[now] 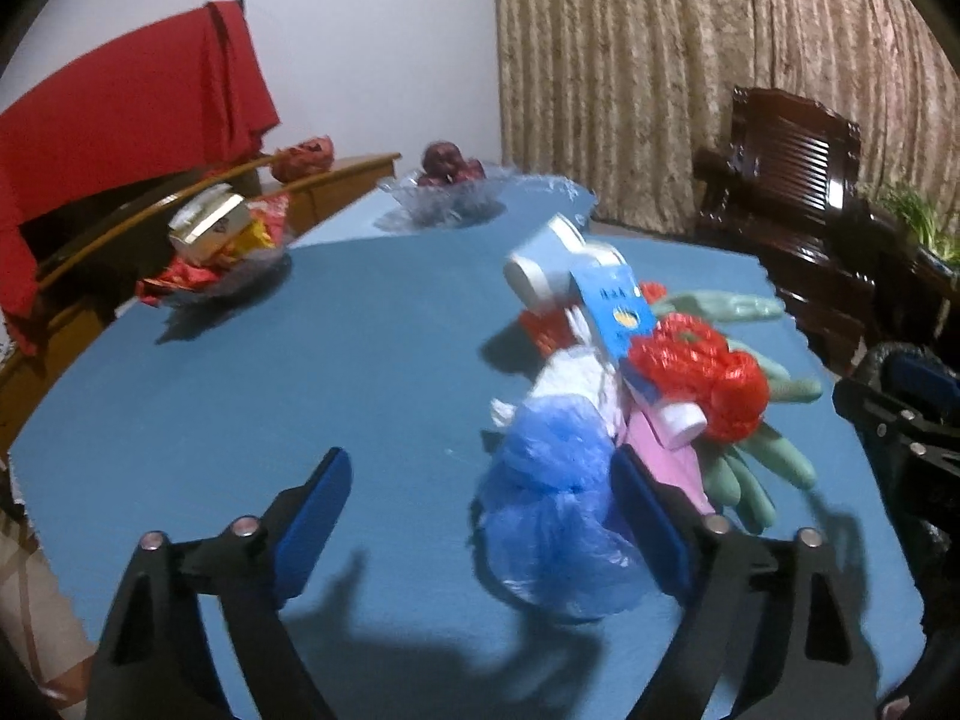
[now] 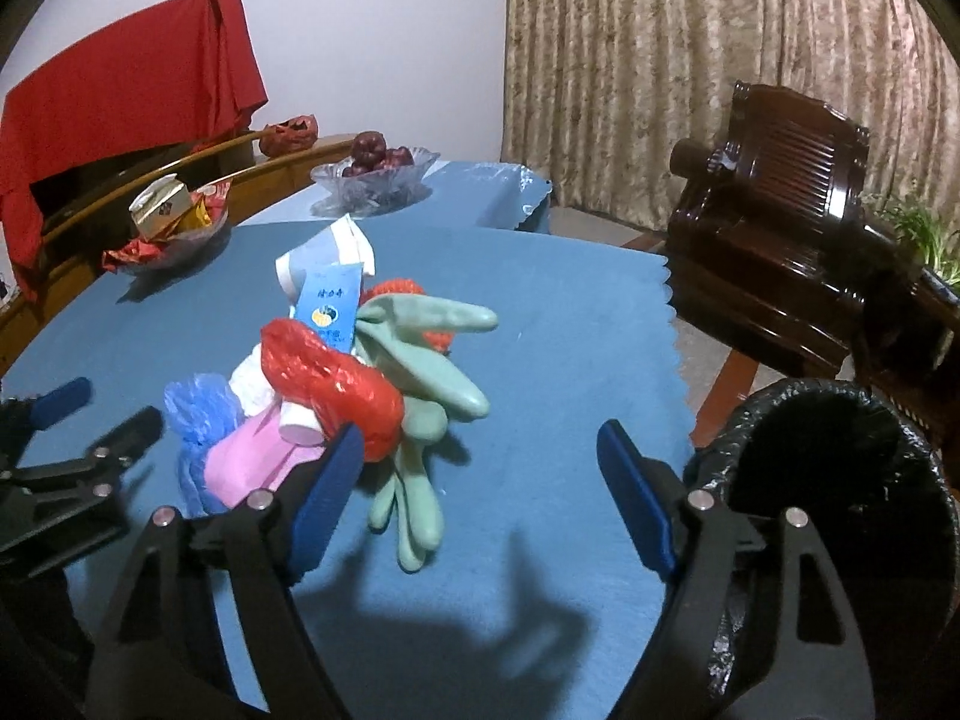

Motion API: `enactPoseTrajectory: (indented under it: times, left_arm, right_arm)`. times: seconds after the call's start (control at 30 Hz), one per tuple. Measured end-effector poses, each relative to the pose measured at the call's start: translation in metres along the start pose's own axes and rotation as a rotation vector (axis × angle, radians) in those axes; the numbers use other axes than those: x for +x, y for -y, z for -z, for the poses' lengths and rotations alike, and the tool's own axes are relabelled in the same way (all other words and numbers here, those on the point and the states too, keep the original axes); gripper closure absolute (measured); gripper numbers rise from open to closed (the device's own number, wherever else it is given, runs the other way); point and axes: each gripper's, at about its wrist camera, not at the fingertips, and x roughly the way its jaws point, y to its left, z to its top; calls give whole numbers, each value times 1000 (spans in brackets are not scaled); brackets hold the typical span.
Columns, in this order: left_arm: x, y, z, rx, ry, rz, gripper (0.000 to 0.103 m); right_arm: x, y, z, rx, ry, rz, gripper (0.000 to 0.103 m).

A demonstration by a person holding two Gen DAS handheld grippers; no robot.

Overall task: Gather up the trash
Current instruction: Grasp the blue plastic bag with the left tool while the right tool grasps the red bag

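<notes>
On the far left of the blue surface (image 2: 540, 312), a glass dish of wrapped snacks (image 2: 171, 228) and a bowl of dark fruit (image 2: 375, 171) sat well back by the wooden rail, apparently kept clear of the work. Nearer the middle lay the trash pile (image 2: 336, 372), bunched so that both tools could reach it: a blue plastic bag (image 1: 552, 498), a pink packet (image 2: 252, 462), a white-capped tube (image 1: 618, 318), a red plastic bag (image 2: 336, 378) and green rubber gloves (image 2: 432, 384).

The left gripper (image 1: 480, 510) hovered with its jaws wide apart and nothing clamped; the blue plastic bag sat toward its right finger, seemingly the first piece it would close on. The right gripper (image 2: 480, 480) was likewise spread and empty, its left finger just beside the red plastic bag, the glove fingers lying between its jaws. Off the surface's right edge stood a black-lined bin (image 2: 840, 480), near the right gripper, likely where the pile was meant to go.
</notes>
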Motion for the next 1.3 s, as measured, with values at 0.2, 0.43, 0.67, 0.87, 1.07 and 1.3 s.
enactPoseTrajectory:
  times: [0.2,0.43,0.67,0.87,1.07,1.3]
  left_arm:
    - [28,8,4,-1,-52,91,59]
    - [28,9,4,-15,-41,173,98]
    - [5,-3,-5,-57,11,169,100]
    - [-6,-12,-16,-72,44,161,100]
    - [-8,-24,-21,-94,53,146,100]
    - [-9,-23,-16,-88,46,153,100]
  right_arm:
    - [11,-1,4,-20,-15,-5,27]
    - [12,-7,2,-38,-10,-35,33]
    - [12,-20,-3,-65,4,-102,46]
    - [24,-38,-8,-100,-2,-142,54]
    - [45,-47,-4,-117,-62,-145,60]
    - [49,-49,11,-130,-100,-147,61]
